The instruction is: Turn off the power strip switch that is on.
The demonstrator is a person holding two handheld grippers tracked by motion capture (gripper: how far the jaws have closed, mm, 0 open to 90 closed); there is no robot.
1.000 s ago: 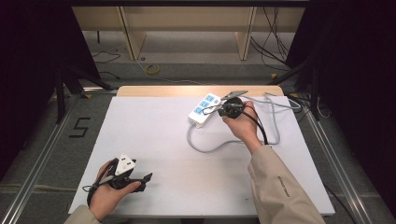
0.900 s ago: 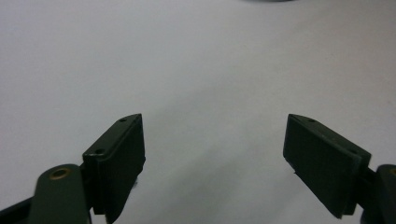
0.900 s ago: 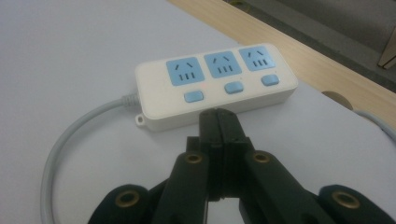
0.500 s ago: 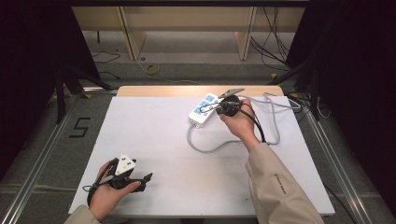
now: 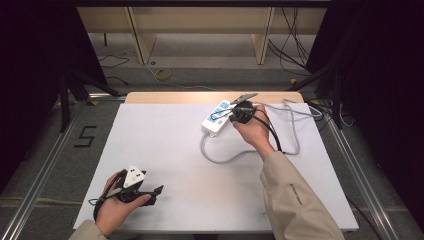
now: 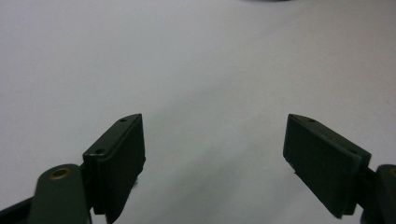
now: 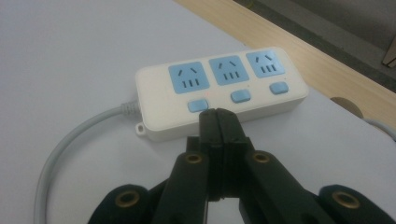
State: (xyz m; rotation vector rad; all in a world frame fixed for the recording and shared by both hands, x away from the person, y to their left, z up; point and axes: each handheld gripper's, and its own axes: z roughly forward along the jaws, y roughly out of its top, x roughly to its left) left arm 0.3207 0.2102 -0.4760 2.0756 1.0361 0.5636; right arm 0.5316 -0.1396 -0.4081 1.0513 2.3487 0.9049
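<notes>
Your right tongs (image 7: 218, 116) are pressed closed w/ nothing between them, tips at the nearest blue switch (image 7: 197, 105) of the white three-socket power strip (image 5: 217, 118), likely to poke it. It lies at the far side of the white counter (image 5: 165, 145), grey cord (image 5: 225, 157) looping toward you. Right arm reaches forward. Left tongs (image 6: 212, 154) are spread wide, empty, resting low near your edge.

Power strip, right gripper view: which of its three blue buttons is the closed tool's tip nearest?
The button at the cord end of the power strip, under the socket beside the grey cord. The right tool tip sits at its edge; the other two lie farther along.
</notes>
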